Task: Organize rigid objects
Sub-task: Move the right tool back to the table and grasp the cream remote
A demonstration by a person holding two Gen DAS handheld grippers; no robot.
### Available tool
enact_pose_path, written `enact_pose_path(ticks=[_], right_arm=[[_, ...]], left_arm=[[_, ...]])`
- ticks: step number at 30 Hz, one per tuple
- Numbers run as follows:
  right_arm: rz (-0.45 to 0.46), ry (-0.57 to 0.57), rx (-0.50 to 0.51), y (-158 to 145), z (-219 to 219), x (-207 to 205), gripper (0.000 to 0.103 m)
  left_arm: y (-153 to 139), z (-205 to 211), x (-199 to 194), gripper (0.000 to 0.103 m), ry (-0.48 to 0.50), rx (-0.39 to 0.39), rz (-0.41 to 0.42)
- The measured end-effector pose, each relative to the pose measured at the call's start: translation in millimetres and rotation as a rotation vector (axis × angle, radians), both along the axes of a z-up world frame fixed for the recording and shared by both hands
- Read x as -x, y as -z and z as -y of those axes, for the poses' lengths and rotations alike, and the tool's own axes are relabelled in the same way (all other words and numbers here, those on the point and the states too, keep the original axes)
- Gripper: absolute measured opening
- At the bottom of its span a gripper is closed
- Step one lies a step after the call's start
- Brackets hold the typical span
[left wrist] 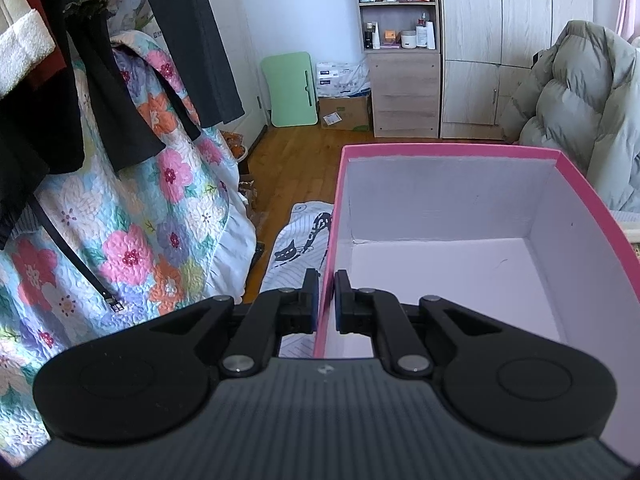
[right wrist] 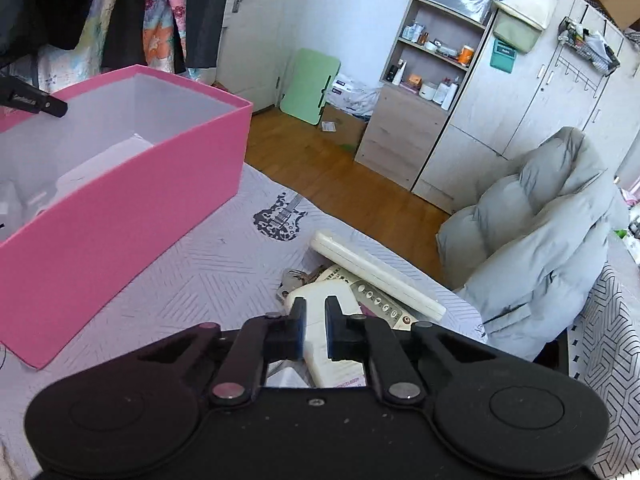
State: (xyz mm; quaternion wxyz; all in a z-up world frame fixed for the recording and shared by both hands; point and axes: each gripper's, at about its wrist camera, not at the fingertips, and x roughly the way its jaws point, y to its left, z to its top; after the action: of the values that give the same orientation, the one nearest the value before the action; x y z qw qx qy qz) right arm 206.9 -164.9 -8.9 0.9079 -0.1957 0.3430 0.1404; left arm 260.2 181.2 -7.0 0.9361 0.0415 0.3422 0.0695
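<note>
A pink box (left wrist: 592,216) with a white inside stands on the bed. My left gripper (left wrist: 327,280) is shut on the box's left wall, one finger outside and one inside. In the right wrist view the pink box (right wrist: 132,200) sits to the left, with pale items inside it, and a left finger (right wrist: 34,101) shows at its far rim. My right gripper (right wrist: 314,305) is shut on a cream remote control (right wrist: 326,332). It lies in a pile with a second remote (right wrist: 380,300), a long cream case (right wrist: 372,272) and keys (right wrist: 292,278).
The bed has a pale patterned sheet (right wrist: 200,280). A grey puffer jacket (right wrist: 540,240) lies right of the pile. A floral quilt (left wrist: 132,220) and dark clothes (left wrist: 48,92) hang at the left. Wooden floor, shelves (left wrist: 398,20) and wardrobes are beyond.
</note>
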Motion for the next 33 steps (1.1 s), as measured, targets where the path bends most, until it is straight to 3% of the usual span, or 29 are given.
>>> enact_pose_path(ticks=[1,2,3,10,12,15,18,20,25,33], right_arm=[[-0.001,-0.001,0.013,1,-1,0,0.026],[-0.005,-0.017,0.026,2,-1,-3,0.042],[-0.010,-0.042,0.028,3,1,-5,0.051],[-0.185,-0.152,-0.063,25,26,-54,0.056],[-0.212,-0.174,-0.064,34,25,-63,0.071],[-0.225,-0.175,-0.003,47,16,-70,0.070],[-0.214,-0.144,-0.043,48,15,-72,0.068],[-0.190,-0.141,-0.017,47,12,-66,0.067],[-0.042,-0.103,0.018,25,6,-33,0.065],[0.105,-0.071,0.071,-3,3,27,0.063]], left_arm=[[0,0,1,0.007,0.001,-0.002,0.000],[0,1,1,0.007,0.002,-0.003,0.001],[0,0,1,0.007,0.001,-0.004,0.001],[-1,0,1,0.007,0.007,0.000,0.000],[-1,-1,1,0.007,0.007,0.000,0.000],[-1,-1,0,0.007,0.004,-0.005,-0.006],[-2,-2,-1,0.007,0.003,-0.005,-0.008],[-2,-3,-1,0.007,0.004,-0.009,-0.009],[-3,-4,-1,0.007,0.004,-0.004,-0.008],[-3,-2,-2,0.007,0.003,-0.006,-0.009]])
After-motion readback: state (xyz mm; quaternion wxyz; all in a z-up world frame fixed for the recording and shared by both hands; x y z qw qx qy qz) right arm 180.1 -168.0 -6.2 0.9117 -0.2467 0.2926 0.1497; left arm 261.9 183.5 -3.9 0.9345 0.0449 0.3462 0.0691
